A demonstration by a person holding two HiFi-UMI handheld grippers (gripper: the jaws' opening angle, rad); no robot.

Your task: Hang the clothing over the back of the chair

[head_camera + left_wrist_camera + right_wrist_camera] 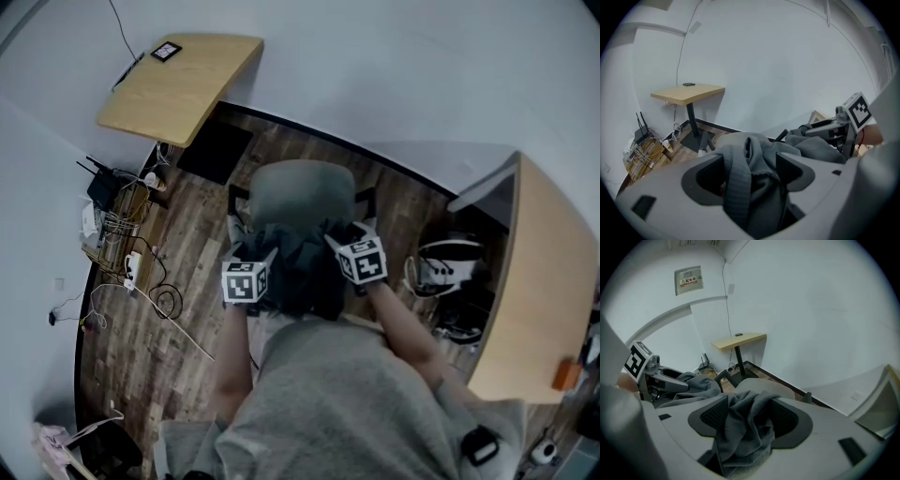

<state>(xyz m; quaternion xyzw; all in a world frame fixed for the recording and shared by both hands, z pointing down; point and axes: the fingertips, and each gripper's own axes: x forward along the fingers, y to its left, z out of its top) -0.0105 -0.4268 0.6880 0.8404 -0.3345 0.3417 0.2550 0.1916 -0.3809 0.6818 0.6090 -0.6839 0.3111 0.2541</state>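
Head view: the dark grey clothing (302,272) is being shown bunched across what is judged to be the back of the chair (300,192). Its long axis is running side to side, from the left hand-held gripper (265,267) to the right hand-held gripper (336,251). Both are being held equally close, one at each end of the bundle.

In the left gripper view, the left hand-held gripper (750,173) is being kept released, jaws wide, with loose ribbed folds lying between them. The right hand-held gripper (747,420) is likewise being kept slack, with fabric draped through its gap.

Any pull-back is being complicated, it is judged, by those folds, which could be dragged off the chair.

A tabletop (183,84) and cables (122,239) on the floor (187,309) are being left well apart.
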